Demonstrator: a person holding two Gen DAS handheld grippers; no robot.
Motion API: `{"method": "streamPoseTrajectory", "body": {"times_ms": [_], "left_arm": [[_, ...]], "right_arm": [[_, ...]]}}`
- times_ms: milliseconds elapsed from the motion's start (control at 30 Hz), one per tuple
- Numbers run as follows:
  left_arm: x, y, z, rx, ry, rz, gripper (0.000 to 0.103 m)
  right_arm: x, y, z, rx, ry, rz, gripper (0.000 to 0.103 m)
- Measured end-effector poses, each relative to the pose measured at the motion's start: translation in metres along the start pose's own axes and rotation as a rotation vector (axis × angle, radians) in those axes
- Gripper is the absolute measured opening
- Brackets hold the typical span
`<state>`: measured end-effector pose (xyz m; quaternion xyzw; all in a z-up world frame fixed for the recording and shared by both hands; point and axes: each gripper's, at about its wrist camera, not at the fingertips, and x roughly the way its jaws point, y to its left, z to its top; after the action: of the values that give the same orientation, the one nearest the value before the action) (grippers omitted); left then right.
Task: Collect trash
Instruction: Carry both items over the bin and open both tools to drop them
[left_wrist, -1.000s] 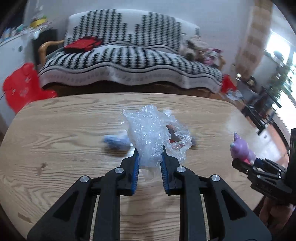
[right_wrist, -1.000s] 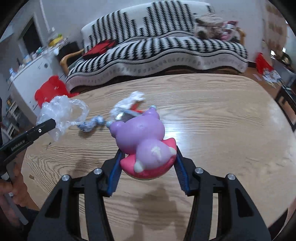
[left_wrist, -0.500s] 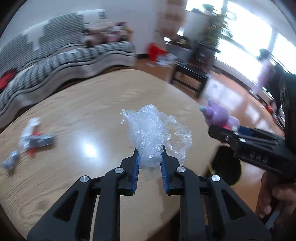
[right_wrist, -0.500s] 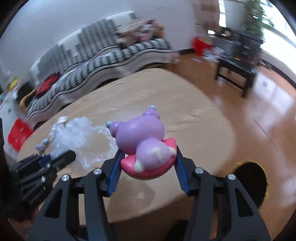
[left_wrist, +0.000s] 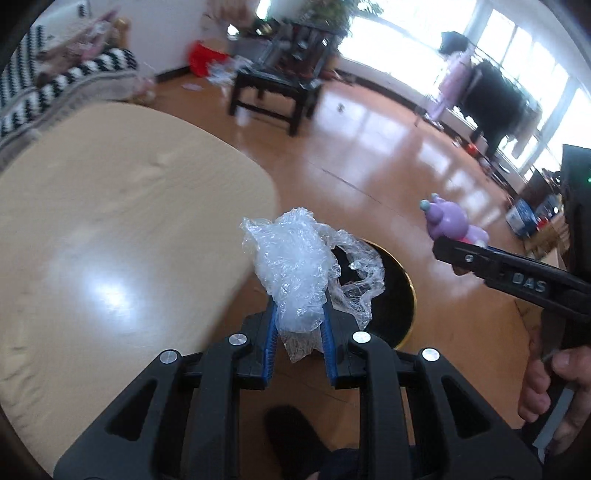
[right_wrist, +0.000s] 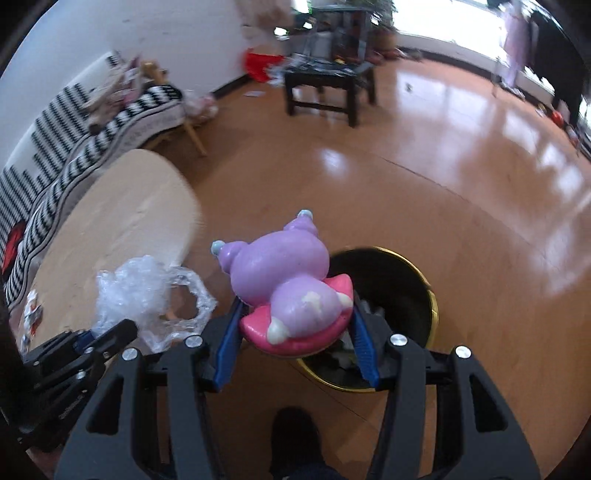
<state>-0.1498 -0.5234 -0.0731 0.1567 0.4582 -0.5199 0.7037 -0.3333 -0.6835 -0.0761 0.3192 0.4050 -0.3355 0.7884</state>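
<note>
1. Both grippers have swung away from the wooden table (left_wrist: 110, 221) since half a second ago and now hang beyond its rounded edge, above a black trash bin with a gold rim (right_wrist: 432, 295) that stands on the glossy wood floor (right_wrist: 424, 155).

2. Blue-padded jaws of the left gripper (left_wrist: 299, 332) pinch a crumpled wad of clear plastic wrap (left_wrist: 295, 266), which in the left wrist view hangs in front of the bin's dark opening, a loose loop of film trailing to the right.

3. Clamped by its pink base in the right gripper (right_wrist: 295, 332) is a purple squishy toy (right_wrist: 284, 273), its rounded ears tipped pale blue; in the right wrist view it covers the near left part of the bin mouth, inside which pale scraps show, too blurred to name.

4. From the left wrist view the right gripper enters at the right edge with the toy at its tip, the person's right hand (left_wrist: 554, 387) on its handle.

5. A dark shoe (right_wrist: 295, 432) stands on the floor below the grippers, just short of the bin.

6. Small wrappers (right_wrist: 31, 317) lie on the table's far left.

7. Behind it runs a black-and-white striped sofa (right_wrist: 92, 129); farther off stand a dark low table (right_wrist: 325, 88) and a red bag (right_wrist: 260, 64) beside scattered litter.
</note>
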Motion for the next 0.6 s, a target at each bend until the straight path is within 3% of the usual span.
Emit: {"method": "streamPoseTrajectory", "body": {"times_ms": [133, 300, 600], "left_arm": [[0.044, -0.020, 0.003, 0.026, 0.051, -0.040, 0.020], [0.089, -0.039, 0.005, 0.027, 0.115, -0.086, 0.020], [0.125, -0.060, 0.008, 0.037, 0.155, -0.128, 0.022]], "right_arm": [[0.005, -0.038, 0.003, 0.096, 0.028, 0.011, 0.053], [0.014, -0.054, 0.007, 0.144, 0.043, -0.012, 0.054], [0.017, -0.072, 0.003, 0.202, 0.053, -0.020, 0.056]]}}
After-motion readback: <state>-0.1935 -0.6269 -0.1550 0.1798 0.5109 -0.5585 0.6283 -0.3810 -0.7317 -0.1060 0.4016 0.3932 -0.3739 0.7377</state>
